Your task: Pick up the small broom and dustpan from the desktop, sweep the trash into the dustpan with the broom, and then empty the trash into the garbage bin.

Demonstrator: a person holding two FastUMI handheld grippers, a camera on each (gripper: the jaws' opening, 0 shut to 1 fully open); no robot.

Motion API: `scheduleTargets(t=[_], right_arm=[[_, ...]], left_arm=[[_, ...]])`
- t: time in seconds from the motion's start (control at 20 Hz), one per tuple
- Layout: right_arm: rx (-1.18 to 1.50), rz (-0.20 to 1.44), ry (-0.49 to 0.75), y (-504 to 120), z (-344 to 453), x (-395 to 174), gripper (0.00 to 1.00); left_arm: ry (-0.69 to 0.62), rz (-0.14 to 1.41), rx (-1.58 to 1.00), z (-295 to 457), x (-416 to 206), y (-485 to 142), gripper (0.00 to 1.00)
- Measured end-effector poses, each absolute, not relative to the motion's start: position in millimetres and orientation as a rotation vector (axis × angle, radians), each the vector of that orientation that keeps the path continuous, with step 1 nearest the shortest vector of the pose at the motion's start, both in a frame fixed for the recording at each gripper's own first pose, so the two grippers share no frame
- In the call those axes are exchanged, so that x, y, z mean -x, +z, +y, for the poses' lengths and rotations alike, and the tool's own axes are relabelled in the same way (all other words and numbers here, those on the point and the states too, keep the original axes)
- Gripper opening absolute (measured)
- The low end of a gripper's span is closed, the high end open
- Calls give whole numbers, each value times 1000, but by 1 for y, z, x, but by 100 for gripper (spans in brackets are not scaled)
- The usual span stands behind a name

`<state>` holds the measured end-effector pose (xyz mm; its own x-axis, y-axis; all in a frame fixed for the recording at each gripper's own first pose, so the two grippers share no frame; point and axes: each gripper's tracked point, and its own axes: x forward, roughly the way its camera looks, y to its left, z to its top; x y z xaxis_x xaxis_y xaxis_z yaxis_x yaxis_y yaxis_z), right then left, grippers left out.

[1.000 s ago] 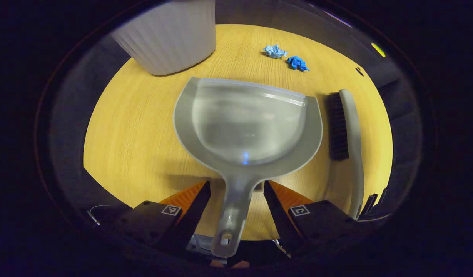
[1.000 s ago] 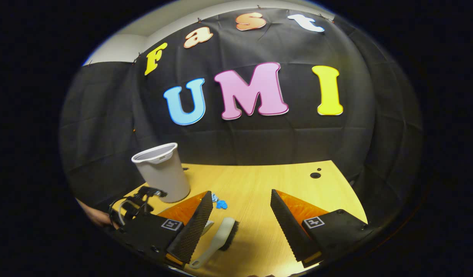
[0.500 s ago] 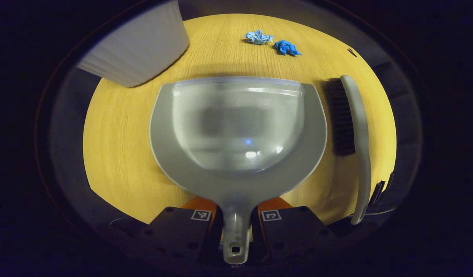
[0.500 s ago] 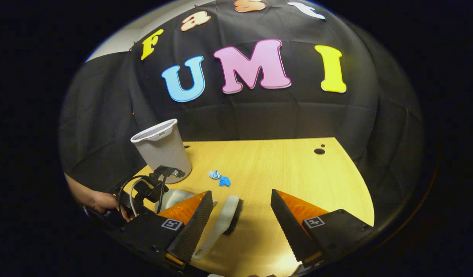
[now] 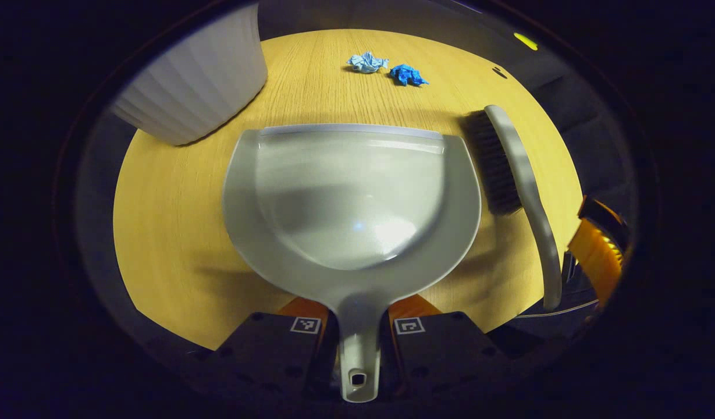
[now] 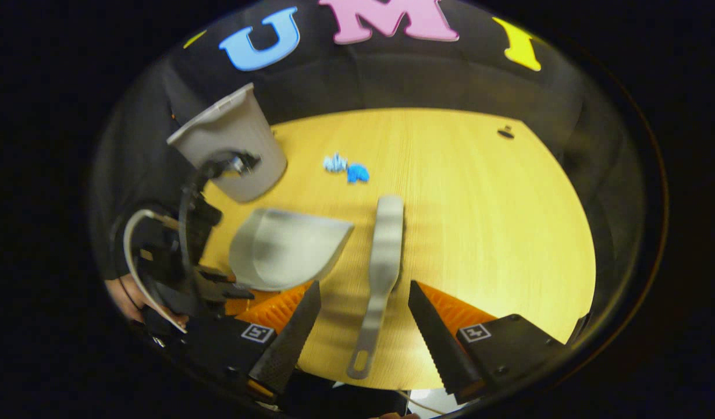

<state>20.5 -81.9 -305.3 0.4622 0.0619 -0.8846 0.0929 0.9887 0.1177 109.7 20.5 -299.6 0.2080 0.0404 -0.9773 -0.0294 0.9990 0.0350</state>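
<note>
Broom (image 5: 511,174) right of dustpan (image 5: 351,203); bin (image 5: 188,93) behind-left.

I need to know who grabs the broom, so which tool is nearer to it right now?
Right. The right tool is open with the broom handle lying between its fingers, not yet pinched. The left tool is shut on the dustpan handle, with the broom off to its right side.

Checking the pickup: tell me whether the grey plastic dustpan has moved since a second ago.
Yes. The grey plastic dustpan, clamped by the left gripper, has drawn back from the two blue crumpled paper scraps; the gap of wooden desktop between them has widened.
</note>
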Motion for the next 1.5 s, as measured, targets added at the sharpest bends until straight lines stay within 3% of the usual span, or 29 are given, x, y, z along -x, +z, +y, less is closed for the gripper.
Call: scheduleTargets(t=[0.05, 0.1, 0.45, 0.5, 0.65, 0.7, 0.8, 0.9, 1.0, 1.2, 1.5], right_arm=[[-107, 1150, -34, -320, -86, -15, 89], [-67, 1208, -51, -332, -89, -9, 100], [-93, 1393, -125, -364, -92, -8, 100], [-101, 1397, -127, -366, -92, -13, 88], [-75, 1438, -100, -369, -97, -17, 92], [-76, 1440, -89, -368, -99, -20, 84], [-86, 1475, -93, -367, -102, -19, 43], [-106, 1491, -66, -367, -102, -20, 33], [-87, 1486, -25, -369, -106, -24, 28], [-56, 1453, 11, -359, -120, -49, 28], [154, 1358, 51, -339, -174, -145, 28]], left_arm=[[50, 1352, -10, 21, -109, -300, 30], [51, 1343, -7, 21, -110, -301, 30], [-7, 1337, 6, 23, -107, -299, 30], [-5, 1337, 0, 22, -107, -299, 29], [14, 1346, -16, 22, -108, -300, 30], [18, 1349, -22, 22, -108, -300, 30], [22, 1348, -26, 22, -108, -299, 30], [27, 1342, -14, 22, -108, -300, 30], [30, 1335, 4, 21, -108, -300, 30], [-8, 1353, 8, 25, -106, -300, 29], [-84, 1406, -191, 57, -105, -294, 29]])
